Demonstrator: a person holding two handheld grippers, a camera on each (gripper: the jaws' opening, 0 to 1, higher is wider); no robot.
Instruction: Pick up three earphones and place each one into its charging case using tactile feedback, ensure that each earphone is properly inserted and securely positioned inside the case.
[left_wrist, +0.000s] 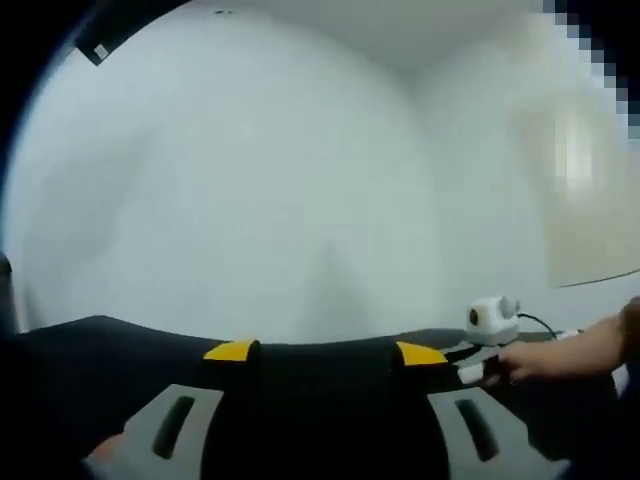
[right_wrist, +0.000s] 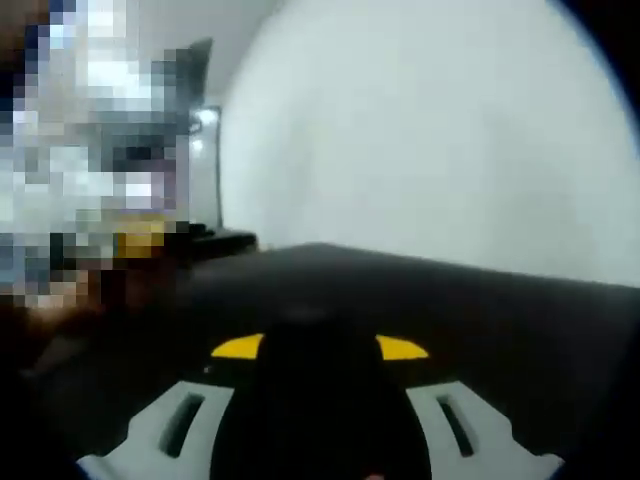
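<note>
- Behind a black worktop (left_wrist: 90, 345), a plain white wall (left_wrist: 250, 200) is seen.
- Near the worktop's far right edge, a small white device with a cable (left_wrist: 492, 318) is seen beside a person's hand (left_wrist: 560, 358).
- Left gripper (left_wrist: 325, 415): jaws held wide apart, nothing gripped.
- Right gripper (right_wrist: 320, 415): jaws likewise spread, nothing held.
- Earphones and case cannot be made out.

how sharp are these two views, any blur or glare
Left gripper view: soft overall, fisheye bending the dark table edge; the white wall is evenly bright, without hard glare; a hand at right is smeared. Right gripper view: blurrier and dimmer, the table nearly featureless, the open left gripper and right gripper fuzzy.
</note>
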